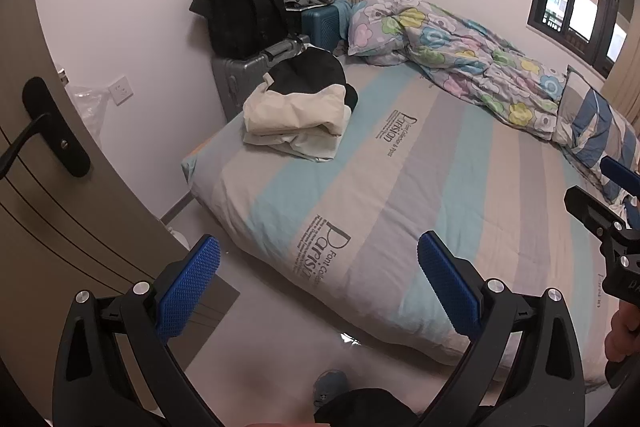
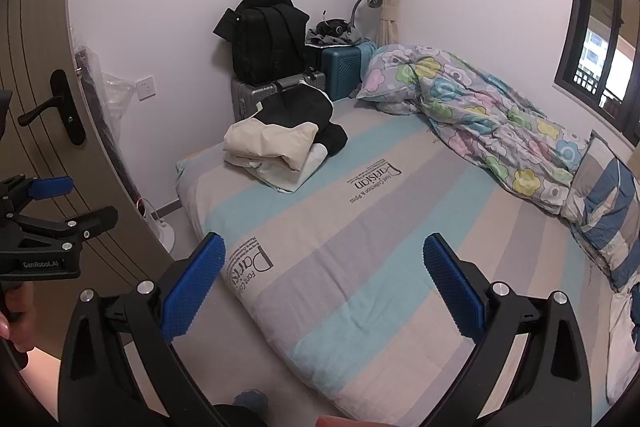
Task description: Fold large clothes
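Cream and black clothes (image 1: 298,107) piled at the far left corner of the striped bed (image 1: 400,187), near the grey suitcase (image 1: 248,67). Cream piece looks roughly doubled over, black piece bunched behind and partly over it; cannot tell if neatly folded or only heaped. Left gripper (image 1: 318,283) held up before the near edge of the bed, jaws spread wide, nothing between the blue pads (image 1: 188,291). Right gripper (image 2: 324,283) the same: wide apart, holding nothing, well apart from the pile. Middle of the bed bare, flowered quilt (image 1: 472,67) pushed along the far side under the window.

Fits two stages: pile waiting to be spread and folded, or pile set aside after folding. Any further handling calls for both grippers to reach across the bed to that corner.
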The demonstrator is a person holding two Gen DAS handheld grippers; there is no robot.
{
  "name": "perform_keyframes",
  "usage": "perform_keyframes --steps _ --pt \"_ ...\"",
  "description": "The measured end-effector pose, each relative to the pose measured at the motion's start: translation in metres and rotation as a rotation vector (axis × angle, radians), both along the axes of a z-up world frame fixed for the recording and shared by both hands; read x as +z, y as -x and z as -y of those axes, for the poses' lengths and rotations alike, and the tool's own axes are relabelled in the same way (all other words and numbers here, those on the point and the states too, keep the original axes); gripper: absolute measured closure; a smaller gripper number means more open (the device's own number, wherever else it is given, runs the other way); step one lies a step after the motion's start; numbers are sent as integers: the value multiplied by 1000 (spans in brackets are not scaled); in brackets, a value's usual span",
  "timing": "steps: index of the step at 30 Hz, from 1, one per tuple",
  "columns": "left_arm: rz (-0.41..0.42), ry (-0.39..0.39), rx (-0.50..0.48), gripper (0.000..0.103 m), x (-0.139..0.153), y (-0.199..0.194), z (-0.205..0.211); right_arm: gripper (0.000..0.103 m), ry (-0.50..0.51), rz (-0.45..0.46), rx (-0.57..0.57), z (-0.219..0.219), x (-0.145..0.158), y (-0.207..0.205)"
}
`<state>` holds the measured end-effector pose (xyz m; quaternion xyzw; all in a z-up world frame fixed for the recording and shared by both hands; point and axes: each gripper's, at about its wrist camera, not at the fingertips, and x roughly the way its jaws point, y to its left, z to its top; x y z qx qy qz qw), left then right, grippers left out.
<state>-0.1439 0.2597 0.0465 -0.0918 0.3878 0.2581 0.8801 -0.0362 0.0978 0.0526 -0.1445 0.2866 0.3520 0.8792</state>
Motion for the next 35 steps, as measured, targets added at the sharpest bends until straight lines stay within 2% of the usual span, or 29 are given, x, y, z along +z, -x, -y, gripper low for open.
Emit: perform_keyframes --steps 17,22,28,35 --pt "-9 1 -23 6 0 0 4 7 -3 3 -9 1 2 0" --pt "1 -65 -32 6 4 0 13 7 -2 4 -14 0 3 0" --pt "6 -58 -33 6 7 -1 15 7 -3 4 -13 0 3 -2" --pt "-12 -15 -31 6 7 -5 12 7 -4 4 -14 -1 3 -2"
